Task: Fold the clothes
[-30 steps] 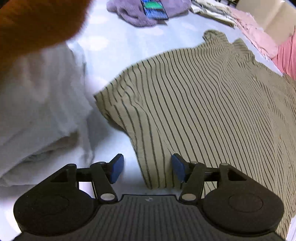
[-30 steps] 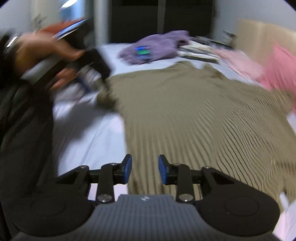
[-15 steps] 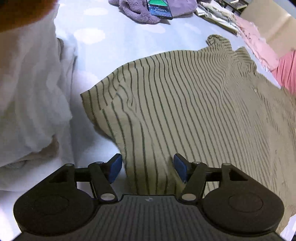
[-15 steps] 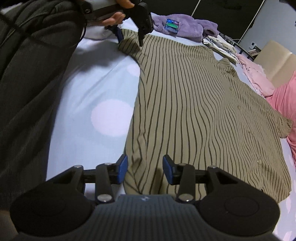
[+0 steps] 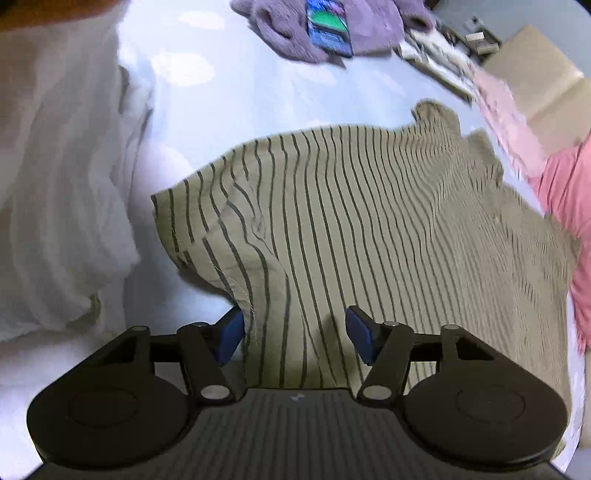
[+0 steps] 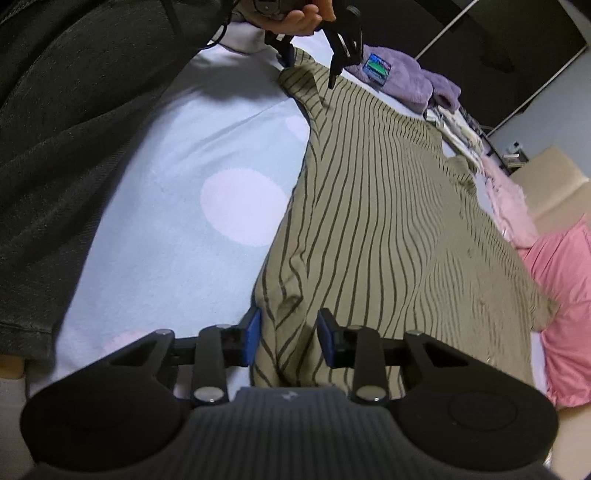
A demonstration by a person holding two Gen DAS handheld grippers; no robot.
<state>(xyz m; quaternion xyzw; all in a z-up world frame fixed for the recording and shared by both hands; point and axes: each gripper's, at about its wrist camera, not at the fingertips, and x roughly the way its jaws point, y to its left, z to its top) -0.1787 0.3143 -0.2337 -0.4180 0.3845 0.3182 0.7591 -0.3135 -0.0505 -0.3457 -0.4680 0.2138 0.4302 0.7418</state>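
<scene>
Two grippers straddle the shirt (image 5: 369,221) edge, flat on the bed (image 6: 166,206). Left gripper (image 5: 295,334) spread wide, right gripper (image 6: 290,338) narrower; both just closing in, pads not yet pinching cloth.

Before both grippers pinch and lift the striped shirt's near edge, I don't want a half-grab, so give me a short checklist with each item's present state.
1. Shirt edge between left gripper pads: ok. The jaws have just been closing, and the striped shirt bunches between them.
2. Shirt edge between right gripper pads: ok. Its jaws have also just been closing on a fold.
3. Pads actually pressing cloth: not ok on the left, gap still visible. Cannot tell on the right.
4. Shirt lying flat: not ok, wrinkled near the sleeve.
5. Nothing resting on the shirt: ok. The phone lies on the purple garment, apart.
</scene>
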